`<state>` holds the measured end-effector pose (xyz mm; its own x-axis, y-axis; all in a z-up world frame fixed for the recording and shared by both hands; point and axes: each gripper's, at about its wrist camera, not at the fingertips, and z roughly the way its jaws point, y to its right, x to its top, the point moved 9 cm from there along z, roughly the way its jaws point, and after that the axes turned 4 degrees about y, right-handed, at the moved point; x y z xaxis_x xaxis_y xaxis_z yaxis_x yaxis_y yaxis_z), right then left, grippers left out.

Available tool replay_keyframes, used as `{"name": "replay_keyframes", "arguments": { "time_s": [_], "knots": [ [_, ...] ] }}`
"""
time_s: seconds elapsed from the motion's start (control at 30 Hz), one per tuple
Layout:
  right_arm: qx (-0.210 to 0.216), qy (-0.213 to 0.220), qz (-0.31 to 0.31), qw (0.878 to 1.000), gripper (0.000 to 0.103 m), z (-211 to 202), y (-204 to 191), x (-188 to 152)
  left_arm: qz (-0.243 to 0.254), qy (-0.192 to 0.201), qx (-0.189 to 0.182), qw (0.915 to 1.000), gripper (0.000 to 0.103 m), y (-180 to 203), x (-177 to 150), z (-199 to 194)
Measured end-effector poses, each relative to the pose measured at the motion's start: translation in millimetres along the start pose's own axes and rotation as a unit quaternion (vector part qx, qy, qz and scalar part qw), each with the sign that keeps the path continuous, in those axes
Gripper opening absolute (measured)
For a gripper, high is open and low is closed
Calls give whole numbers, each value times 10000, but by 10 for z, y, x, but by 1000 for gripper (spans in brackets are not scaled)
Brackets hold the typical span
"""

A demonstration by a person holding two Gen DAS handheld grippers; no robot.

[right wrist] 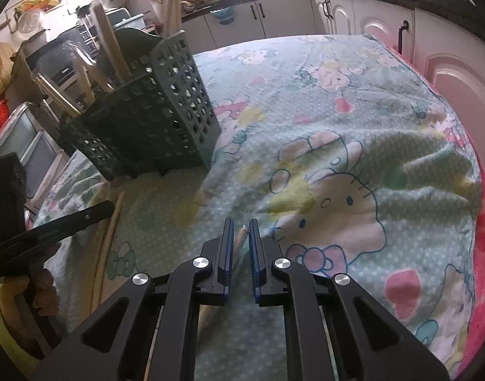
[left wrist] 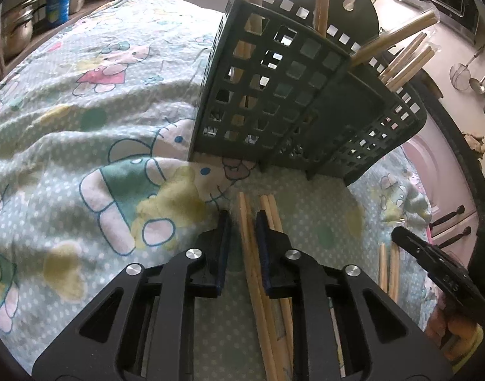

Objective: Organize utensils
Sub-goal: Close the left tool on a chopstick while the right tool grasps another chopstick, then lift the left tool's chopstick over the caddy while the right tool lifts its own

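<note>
Below, both claws pinch wooden chopsticks lying on the cartoon-print cloth: left claw (left wrist: 242, 222) grips one chopstick (left wrist: 247, 222), right claw (right wrist: 241, 225) another (right wrist: 241, 238), long axes pointing toward the green basket (left wrist: 274, 101).

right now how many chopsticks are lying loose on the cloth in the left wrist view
About 5. Roughly three chopsticks run between and beside the left claw's pads, and two lie to the right near the right claw. Others may be hidden under the claws.
</note>
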<state>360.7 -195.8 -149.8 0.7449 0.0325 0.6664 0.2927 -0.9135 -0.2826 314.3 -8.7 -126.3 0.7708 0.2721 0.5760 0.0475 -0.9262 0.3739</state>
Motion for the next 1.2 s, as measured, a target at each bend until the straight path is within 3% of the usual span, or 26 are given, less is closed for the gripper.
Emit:
{"name": "replay_keyframes", "arguments": {
  "time_s": [0.3, 0.77, 1.2],
  "knots": [
    [237, 254, -313, 9989, 8, -193, -285, 132, 0, 117, -173, 9998, 2, 14, 111, -186],
    [670, 544, -800, 9931, 7, -459, -821, 257, 210, 1068, -221, 9938, 2, 67, 417, -927],
    [1022, 1038, -1231, 9816, 6, -807, -1324, 573, 363, 1726, -233, 9840, 1, 192, 757, -1412]
  ]
}}
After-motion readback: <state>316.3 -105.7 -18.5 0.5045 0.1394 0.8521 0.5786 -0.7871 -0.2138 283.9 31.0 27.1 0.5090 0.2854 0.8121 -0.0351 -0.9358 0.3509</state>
